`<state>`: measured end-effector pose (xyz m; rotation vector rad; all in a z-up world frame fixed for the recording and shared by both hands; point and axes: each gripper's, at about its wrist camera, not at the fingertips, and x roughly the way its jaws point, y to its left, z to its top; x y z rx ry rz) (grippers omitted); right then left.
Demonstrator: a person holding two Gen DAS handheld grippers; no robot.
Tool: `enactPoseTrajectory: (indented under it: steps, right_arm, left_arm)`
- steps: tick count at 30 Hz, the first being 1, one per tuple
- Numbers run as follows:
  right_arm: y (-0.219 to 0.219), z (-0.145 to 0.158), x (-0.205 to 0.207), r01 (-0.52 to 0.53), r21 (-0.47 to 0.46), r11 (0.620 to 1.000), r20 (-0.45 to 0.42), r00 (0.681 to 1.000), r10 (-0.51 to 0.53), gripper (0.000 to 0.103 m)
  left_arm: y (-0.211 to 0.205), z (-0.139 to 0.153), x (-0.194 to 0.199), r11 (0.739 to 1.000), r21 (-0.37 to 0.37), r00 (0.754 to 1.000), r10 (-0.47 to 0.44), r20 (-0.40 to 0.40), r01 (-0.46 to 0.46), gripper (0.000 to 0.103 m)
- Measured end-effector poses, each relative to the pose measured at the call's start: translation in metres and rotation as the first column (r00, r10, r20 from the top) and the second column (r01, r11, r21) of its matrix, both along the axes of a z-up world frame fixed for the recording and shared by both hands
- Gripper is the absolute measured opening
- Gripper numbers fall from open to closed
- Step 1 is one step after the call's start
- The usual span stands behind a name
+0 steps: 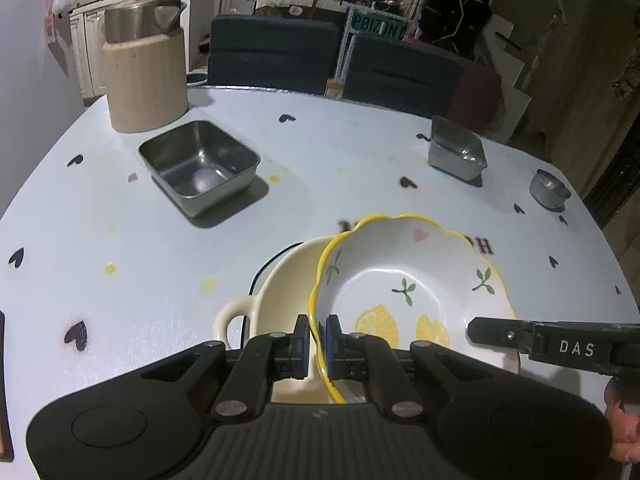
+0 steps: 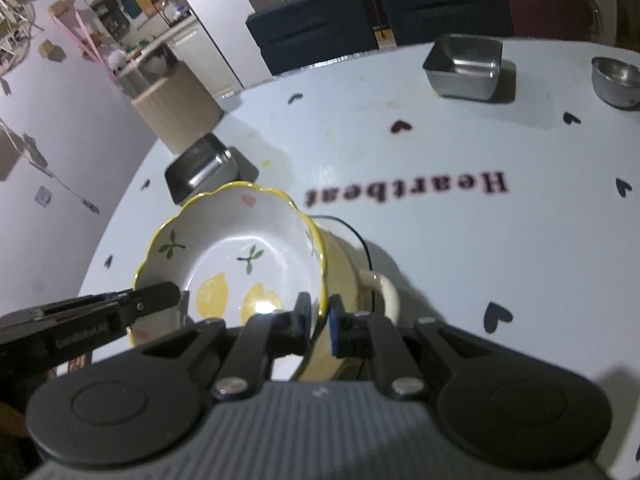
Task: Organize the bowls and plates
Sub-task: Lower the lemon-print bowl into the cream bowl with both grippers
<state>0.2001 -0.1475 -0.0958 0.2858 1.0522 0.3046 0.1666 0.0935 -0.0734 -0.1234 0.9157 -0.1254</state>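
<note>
Both grippers are clenched on the scalloped lemon bowl: the left gripper pinches its rim on one side, the right gripper the opposite rim; the bowl sits tilted in or just over the cream handled dish on the tabletop, though contact is unclear; glazed ceramic looks stiff, fairly heavy, slippery and chippable, so the thin rim suits a two-sided hold.
</note>
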Motion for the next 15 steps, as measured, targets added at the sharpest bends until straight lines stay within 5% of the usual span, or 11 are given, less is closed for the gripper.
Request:
enactPoseTrajectory:
  steps: [15]
  right_arm:
    - [0.021, -0.018, 0.018, 0.000, -0.033, 0.999, -0.069, 0.998, -0.002, 0.011]
  left_arm:
    - [0.007, -0.017, 0.007, 0.999, 0.028, 0.998, 0.024, -0.059, -0.023, 0.009]
